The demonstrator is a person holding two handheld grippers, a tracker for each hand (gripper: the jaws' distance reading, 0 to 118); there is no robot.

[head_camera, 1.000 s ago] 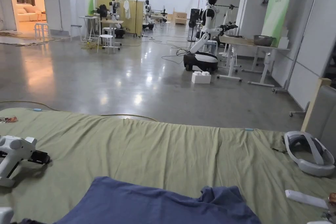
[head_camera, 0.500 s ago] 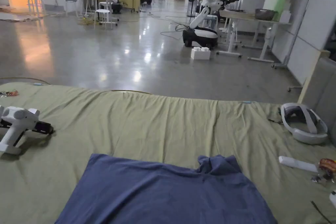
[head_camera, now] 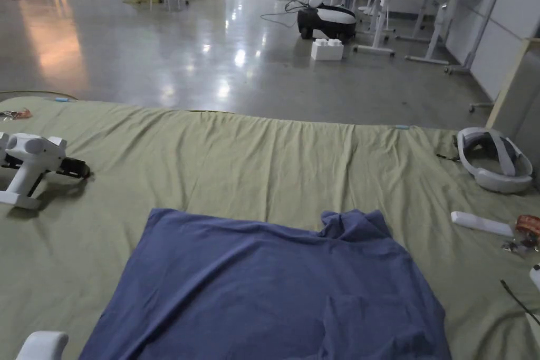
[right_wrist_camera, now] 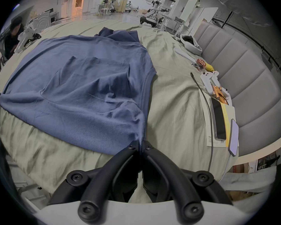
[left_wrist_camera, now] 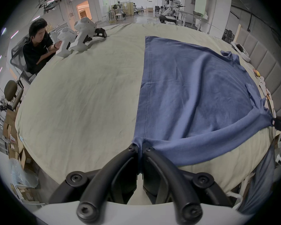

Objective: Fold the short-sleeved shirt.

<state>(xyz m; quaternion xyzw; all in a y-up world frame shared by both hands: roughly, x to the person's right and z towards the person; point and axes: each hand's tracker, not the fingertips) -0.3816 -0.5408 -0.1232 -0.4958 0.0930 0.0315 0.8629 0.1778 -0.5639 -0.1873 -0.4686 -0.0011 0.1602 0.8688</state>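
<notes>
1. Blue shirt lies spread on the bed, which is covered in an olive sheet. Collar end is bunched at the far side, away from both grippers.
2. Left gripper: jaws together, clamped on a corner of the shirt's near edge. Cloth runs up and away from the tips; the side hem extends straight ahead of it.
3. Right gripper: jaws together, pinching the other near corner of the shirt. The bulk of the cloth lies ahead and to its left.
4. Between the two grippers the near edge is pulled into a taut, sagging band at the bed's near side.
5. In the left gripper view the right gripper appears far off to the right, at the end of that band.
6. To the right of the right gripper, along a grey padded headboard: two phones, a white headset and small loose items.
7. Far ahead and left of the left gripper: white handheld devices on the sheet, a seated person beside them.
8. Beyond the bed, a polished floor and a white robot.
</notes>
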